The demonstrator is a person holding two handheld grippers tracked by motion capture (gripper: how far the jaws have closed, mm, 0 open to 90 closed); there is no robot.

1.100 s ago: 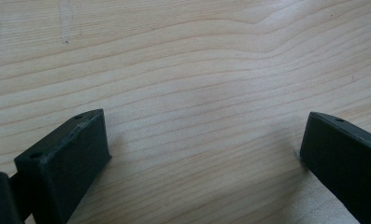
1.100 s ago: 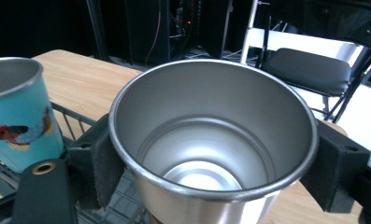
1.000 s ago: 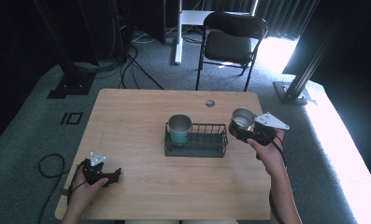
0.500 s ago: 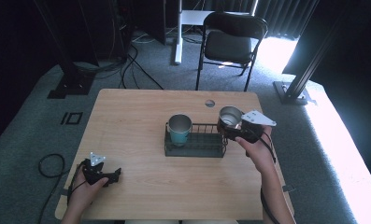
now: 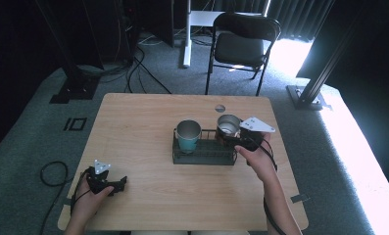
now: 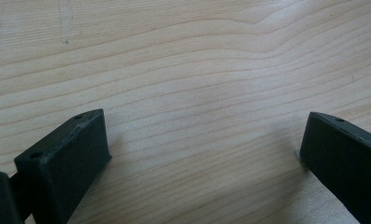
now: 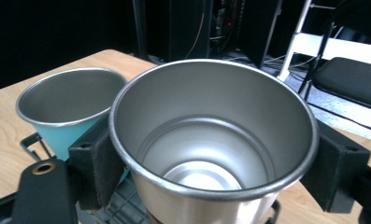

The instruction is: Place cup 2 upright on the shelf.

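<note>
Now the right gripper's [image 7: 211,163] fingers [image 7: 96,163] clamp the steel cup [image 7: 213,135] — the left gripper's [image 6: 197,154] gape wide, holding nothing.

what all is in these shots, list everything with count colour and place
steel cup: 1, silver, clamped in the right gripper over the rack's right end
teal cup: 1, teal with steel inside, standing in the rack's left end
wire rack: 1, black, table centre
table: 1, light wood
folding chair: 1, black, on the floor beyond the table
right gripper: 1, black, at the rack
left gripper: 1, black, jaws apart, low at the table's near left
</note>
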